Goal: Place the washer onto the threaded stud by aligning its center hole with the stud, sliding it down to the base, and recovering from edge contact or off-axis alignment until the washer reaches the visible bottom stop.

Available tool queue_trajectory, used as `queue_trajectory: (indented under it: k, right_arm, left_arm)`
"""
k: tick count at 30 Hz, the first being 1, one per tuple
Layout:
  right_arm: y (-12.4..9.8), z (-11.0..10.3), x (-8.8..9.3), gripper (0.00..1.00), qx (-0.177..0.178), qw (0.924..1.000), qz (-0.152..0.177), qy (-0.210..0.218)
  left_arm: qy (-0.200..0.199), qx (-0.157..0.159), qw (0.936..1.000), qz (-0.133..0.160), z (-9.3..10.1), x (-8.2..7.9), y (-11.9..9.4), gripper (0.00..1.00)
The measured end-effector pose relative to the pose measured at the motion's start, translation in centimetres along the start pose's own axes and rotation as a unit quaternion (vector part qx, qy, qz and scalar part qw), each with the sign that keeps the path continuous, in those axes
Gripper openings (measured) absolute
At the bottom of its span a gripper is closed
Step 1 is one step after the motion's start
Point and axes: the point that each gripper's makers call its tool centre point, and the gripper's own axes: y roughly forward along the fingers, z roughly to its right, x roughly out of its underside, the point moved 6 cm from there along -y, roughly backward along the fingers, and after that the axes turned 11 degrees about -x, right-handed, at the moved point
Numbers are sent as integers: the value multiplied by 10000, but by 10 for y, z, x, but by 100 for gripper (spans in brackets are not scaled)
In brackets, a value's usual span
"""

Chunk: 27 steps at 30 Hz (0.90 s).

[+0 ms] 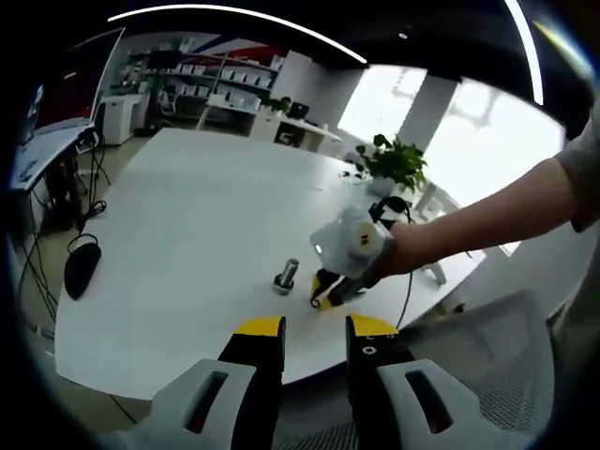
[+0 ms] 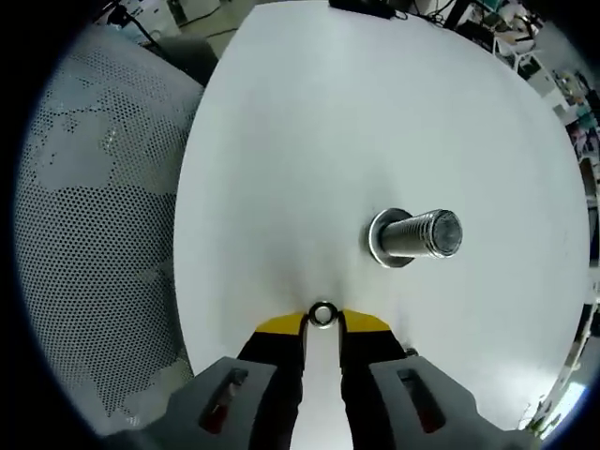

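Note:
A short threaded stud (image 2: 417,236) stands on its wide base on the white round table (image 2: 309,122). A small metal washer (image 2: 323,314) sits pinched between the yellow tips of my right gripper (image 2: 323,322), left of and nearer than the stud. In the left gripper view the stud (image 1: 286,275) stands near the table's front edge. The right gripper (image 1: 325,298), held in a person's hand, tips down to the table just right of the stud. My left gripper (image 1: 315,327) hangs open at the near table edge, with nothing between its jaws.
A grey mesh chair back (image 2: 94,234) stands beside the table, also seen as a chair (image 1: 506,375) at the lower right. A potted plant (image 1: 394,164) sits at the far table edge. A black object (image 1: 81,264) and cables lie left of the table.

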Motion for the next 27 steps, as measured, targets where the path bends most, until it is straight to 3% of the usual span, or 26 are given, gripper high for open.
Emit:
queue_trajectory:
  k: [4, 8, 10, 12, 14, 16, 21, 27]
  right_arm:
    - [2, 7, -1, 15, -57, 9995, -176, 260]
    - [2, 13, 1, 13, -339, 9951, 153, 917]
    - [2, 7, 3, 13, -290, 9966, 116, 756]
    - [0, -2, 2, 13, -11, 9999, 78, 137]
    - [1, -6, 2, 14, 201, 9998, 81, 17]
    - [1, -7, 4, 14, 238, 9995, 170, 119]
    - [-1, 1, 8, 13, 30, 9957, 748, 550]
    - [0, 1, 10, 13, 82, 9942, 926, 550]
  left_arm:
    - [0, -1, 10000, 10, 0, 0, -1, 23]
    - [-43, -37, 10000, 41, -1, 0, -1, 23]
    - [-49, -47, 10000, 32, -1, 1, -1, 23]
    - [-43, -53, 10000, 10, -1, 1, -1, 23]
    - [-36, -56, 10000, -7, -1, 1, -1, 23]
    - [-36, -60, 10000, -14, -1, 1, -1, 23]
    - [-21, -37, 10000, -43, -1, 2, 0, 23]
    - [-45, -55, 10000, -55, -1, 2, 0, 23]
